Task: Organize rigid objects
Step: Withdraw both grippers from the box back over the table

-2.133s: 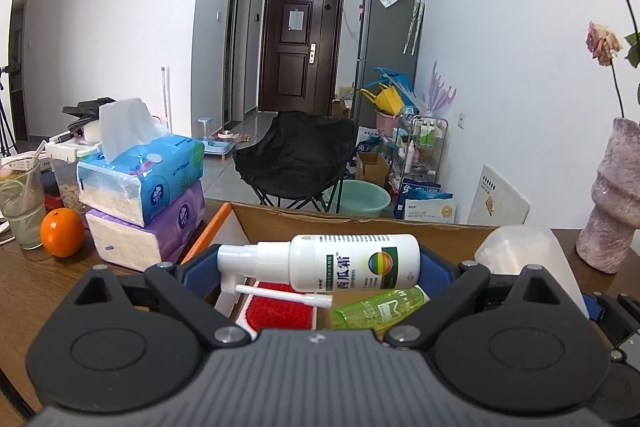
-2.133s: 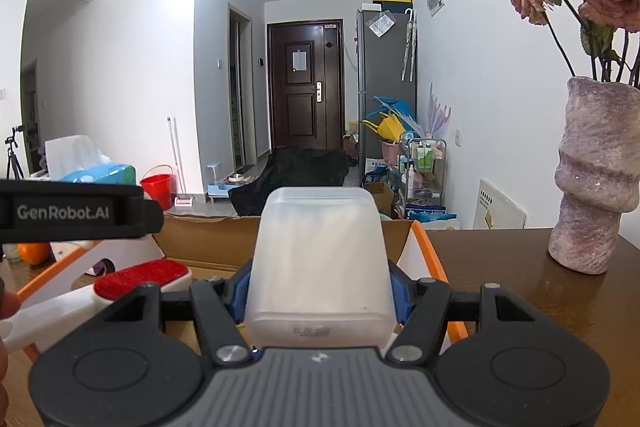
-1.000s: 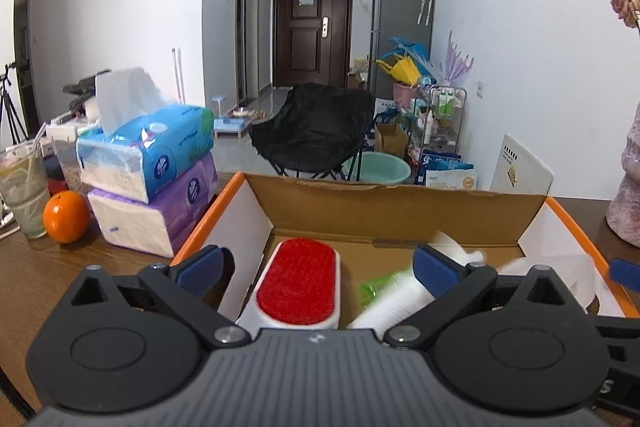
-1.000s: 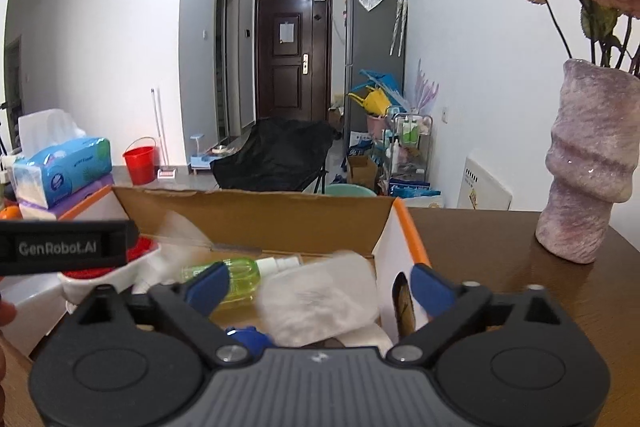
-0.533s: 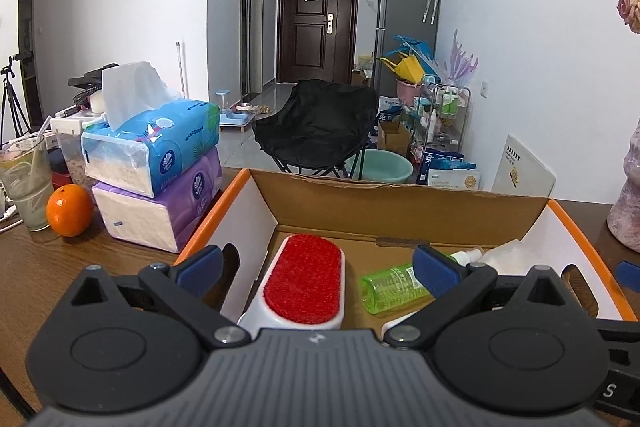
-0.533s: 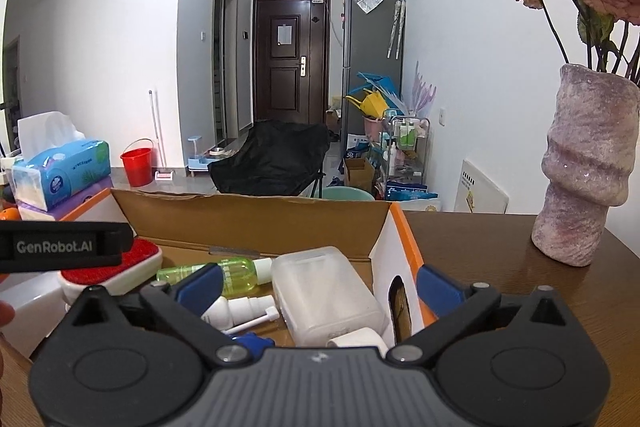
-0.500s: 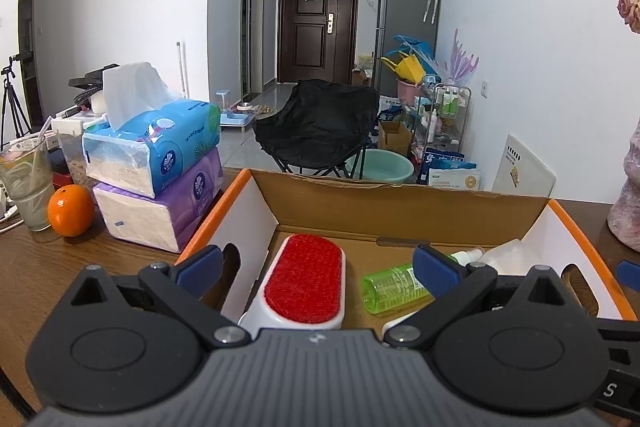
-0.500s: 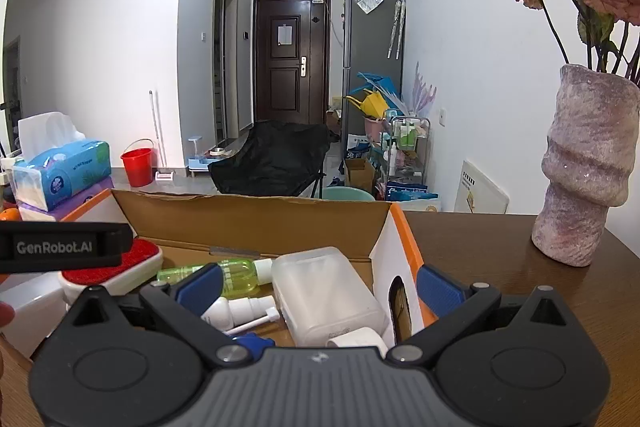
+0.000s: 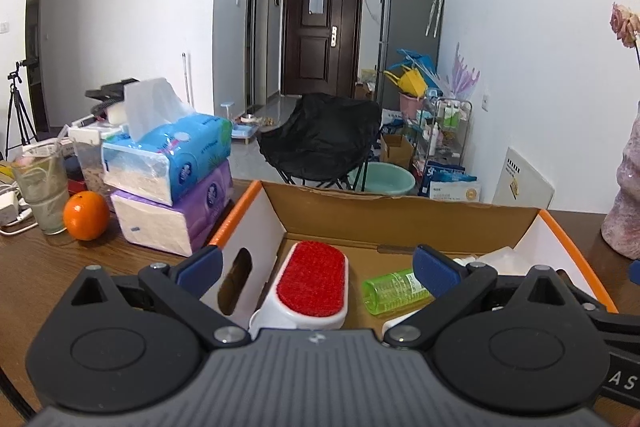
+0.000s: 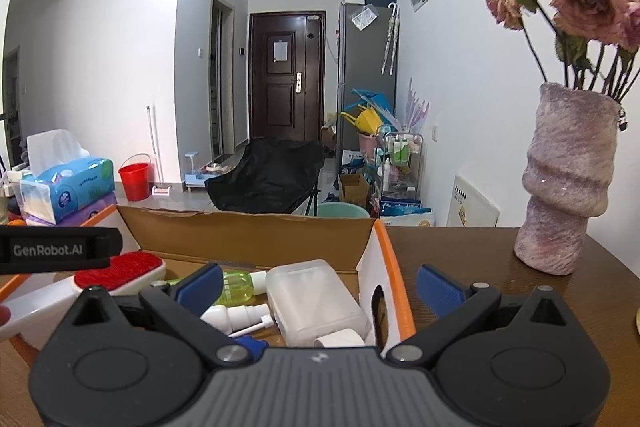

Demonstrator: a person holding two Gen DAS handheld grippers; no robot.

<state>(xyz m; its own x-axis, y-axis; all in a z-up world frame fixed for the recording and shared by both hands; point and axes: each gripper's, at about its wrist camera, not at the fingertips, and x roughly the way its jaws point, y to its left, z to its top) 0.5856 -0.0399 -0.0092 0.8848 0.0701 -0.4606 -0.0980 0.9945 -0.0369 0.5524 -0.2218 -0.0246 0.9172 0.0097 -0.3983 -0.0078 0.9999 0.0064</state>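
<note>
An open cardboard box (image 9: 400, 217) with orange-edged flaps stands on the wooden table. Inside lie a red-topped white brush (image 9: 312, 283), a green bottle (image 9: 394, 293), a white spray bottle (image 10: 236, 317) and a translucent plastic container (image 10: 312, 297). The box also shows in the right wrist view (image 10: 248, 235), as do the brush (image 10: 120, 269) and the green bottle (image 10: 236, 285). My left gripper (image 9: 318, 269) is open and empty above the box's near left side. My right gripper (image 10: 318, 285) is open and empty above the box's near right end.
Two stacked tissue packs (image 9: 172, 183), an orange (image 9: 86, 215) and a glass (image 9: 42, 187) stand left of the box. A pink vase with dried roses (image 10: 568, 183) stands right of it. A black folding chair (image 9: 320, 139) is beyond the table.
Two seconds ago my left gripper held the white spray bottle and my right held the translucent container. Both have opened, the objects now lie in the box, and both grippers have drawn back slightly.
</note>
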